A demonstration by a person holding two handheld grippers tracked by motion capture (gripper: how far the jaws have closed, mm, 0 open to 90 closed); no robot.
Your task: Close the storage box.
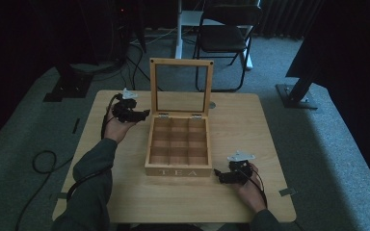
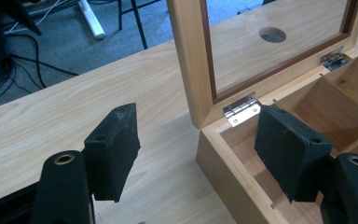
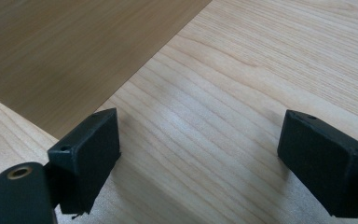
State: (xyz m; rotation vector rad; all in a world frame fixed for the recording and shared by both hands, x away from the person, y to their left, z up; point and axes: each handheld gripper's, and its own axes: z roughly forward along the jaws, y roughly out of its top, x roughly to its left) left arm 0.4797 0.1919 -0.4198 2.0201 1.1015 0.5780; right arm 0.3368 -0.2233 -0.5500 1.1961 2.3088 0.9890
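A wooden tea box (image 1: 178, 171) marked TEA stands mid-table, its glass-paned lid (image 1: 181, 62) upright and its compartments bare. My left gripper (image 1: 143, 114) is open at the box's back-left corner. In the left gripper view (image 2: 200, 149) one pad hangs over the table and the other over the corner compartment, with the box wall (image 2: 228, 172) and a hinge (image 2: 241, 109) between them. My right gripper (image 1: 218, 174) rests open by the box's front-right corner. In the right gripper view (image 3: 198, 154) there is bare table between the pads, and the box side (image 3: 65, 51) lies beyond.
The light wooden table (image 1: 250, 125) has a small round hole (image 1: 212, 104) behind the lid. A folding chair (image 1: 226, 38) and a white post (image 1: 178, 29) stand on the carpet beyond. Cables (image 1: 43, 161) lie on the floor at left.
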